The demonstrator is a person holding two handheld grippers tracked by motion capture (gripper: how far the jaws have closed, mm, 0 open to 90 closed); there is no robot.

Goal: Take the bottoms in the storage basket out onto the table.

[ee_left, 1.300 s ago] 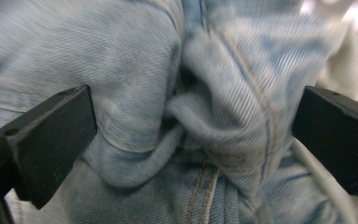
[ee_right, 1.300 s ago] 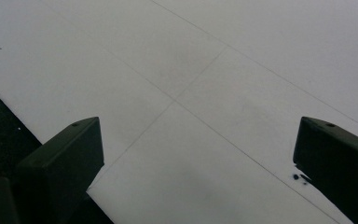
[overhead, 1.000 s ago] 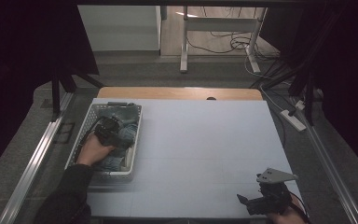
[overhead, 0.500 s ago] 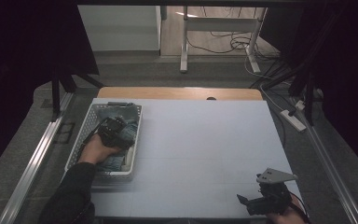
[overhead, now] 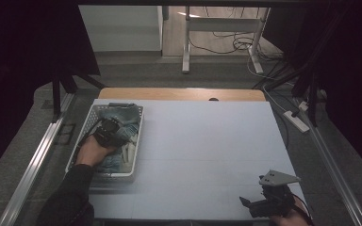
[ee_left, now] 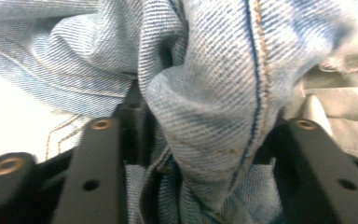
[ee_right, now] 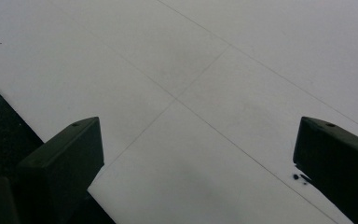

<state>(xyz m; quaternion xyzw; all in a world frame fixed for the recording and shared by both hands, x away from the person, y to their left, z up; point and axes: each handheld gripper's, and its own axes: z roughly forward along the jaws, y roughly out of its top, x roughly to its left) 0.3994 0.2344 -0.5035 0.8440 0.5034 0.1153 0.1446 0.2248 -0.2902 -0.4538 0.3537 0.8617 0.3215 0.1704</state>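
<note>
Light blue denim jeans (overhead: 122,117) lie crumpled in a white mesh basket (overhead: 139,136) at the table's left. My left gripper (overhead: 111,127) reaches down into the basket from the person's hand. In the left gripper view, a thick fold of the jeans (ee_left: 214,84) with an orange-stitched seam is squeezed between the two black jaws of my left gripper (ee_left: 205,126). The jaws have just been closing and now press on the fold. My right gripper (overhead: 250,205) rests near the front right edge of the table; in its own view my right gripper (ee_right: 198,135) stands open over bare white surface.
A pale beige cloth (ee_left: 345,93) lies beside the jeans in the basket. The white tabletop (overhead: 207,141) stretches between the basket and the right gripper. A power strip (overhead: 298,121) and cables lie off the table's right side.
The left hand has shifted slightly within the basket over the jeans. The right gripper has kept still.
</note>
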